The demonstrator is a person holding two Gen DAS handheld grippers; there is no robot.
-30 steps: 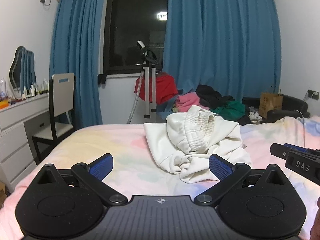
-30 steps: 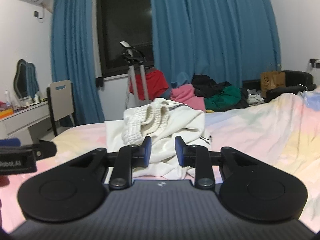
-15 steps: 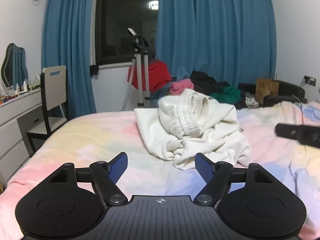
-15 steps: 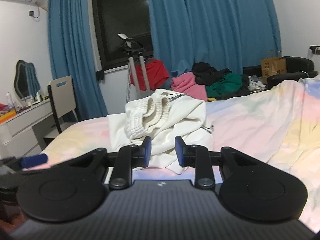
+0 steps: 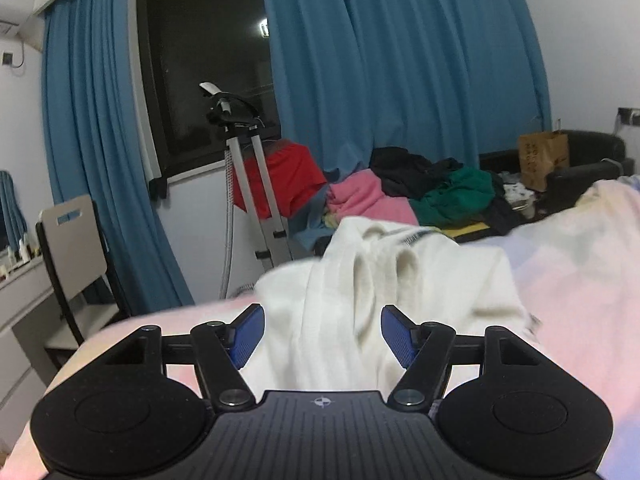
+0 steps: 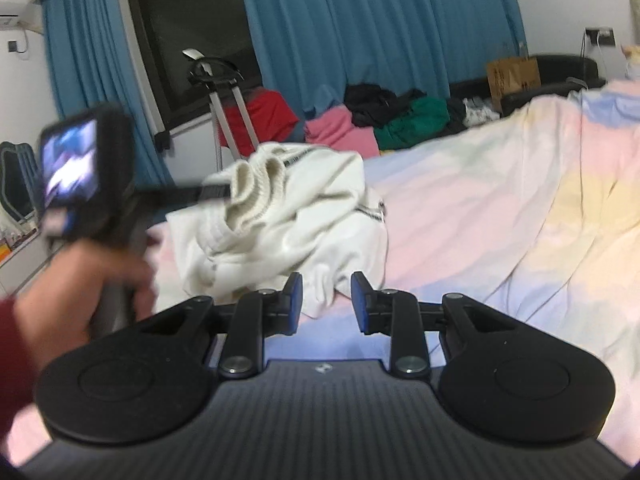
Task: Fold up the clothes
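Pastel bed (image 6: 500, 216) carries everything; sheet is rumpled toward my right, flatter near the front edge. Cream garment (image 6: 288, 216) sits on it in a loose heap, ribbed waistband or cuff bunched on top, edges buried. Not folded as it lies.

Left gripper (image 5: 322, 338): blue pads well apart, cloth filling the gap between them, but I can't tell whether either pad touches it. In the right view its tips reach the ribbed band at the top of the heap. My left hand (image 6: 84, 280) is on its handle. Picture is motion-blurred, so fine contact is a guess.

Right gripper (image 6: 326, 300): narrow gap, nothing in it, low at the near hem.

My read: heap needs opening out flat. To do that well:
- pinch one layer at the ribbed band, not a wad
- right side takes a matching edge or corner, apart from the left
- lift until the cloth hangs free, then lay it on the flat part of the sheet
- watch the dark-trimmed edge (image 6: 370, 210); good landmark for orientation
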